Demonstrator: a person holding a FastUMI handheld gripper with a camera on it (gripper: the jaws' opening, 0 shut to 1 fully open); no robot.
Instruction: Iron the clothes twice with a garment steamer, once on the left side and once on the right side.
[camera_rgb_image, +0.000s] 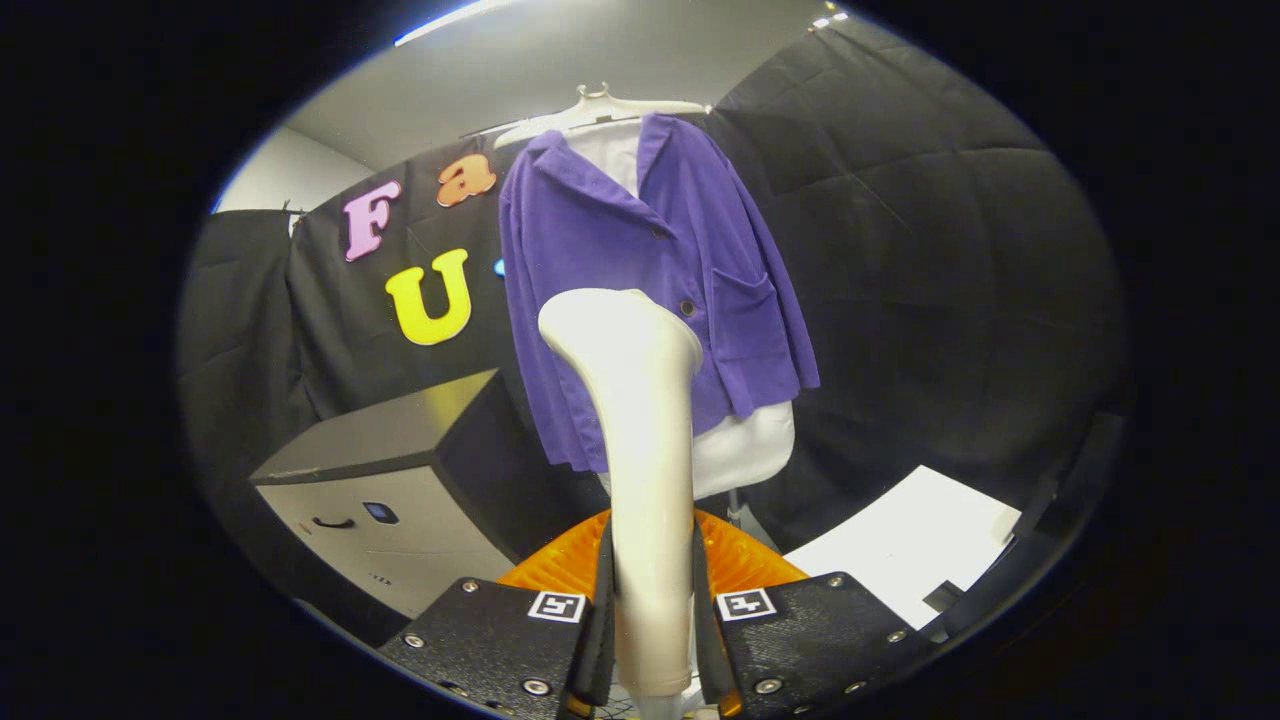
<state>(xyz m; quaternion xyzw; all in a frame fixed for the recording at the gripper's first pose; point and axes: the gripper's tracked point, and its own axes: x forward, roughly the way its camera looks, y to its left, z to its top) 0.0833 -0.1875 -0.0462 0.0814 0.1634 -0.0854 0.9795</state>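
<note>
The gripper (652, 640) is seen nearest, its two fingers (601, 610) pressed against either side of the handle of a cream garment steamer (640, 460), which is pinched between them and held upright. The steamer's handle rises from between the fingers and widens into a rounded head that is tilted slightly to the left, set in front of the lower front of the clothes. Just behind the fingers, an orange ribbed object (740, 560) is partly hidden by the steamer and the gripper. To the near left, a grey cabinet (400, 500) with a dark top and a small dark handle is placed; to the near right, a white flat surface (910, 545) is seen. Farther off, a purple jacket (640, 300) with a collar, buttons and a patch pocket is hung on a white hanger (600, 110) over a white dress form (745, 450), whose lower part is exposed beneath the hem. The jacket is hung beyond the steamer's head; whether the two touch cannot be told. Black quilted cloth (950, 300) is hung behind everything.
</note>
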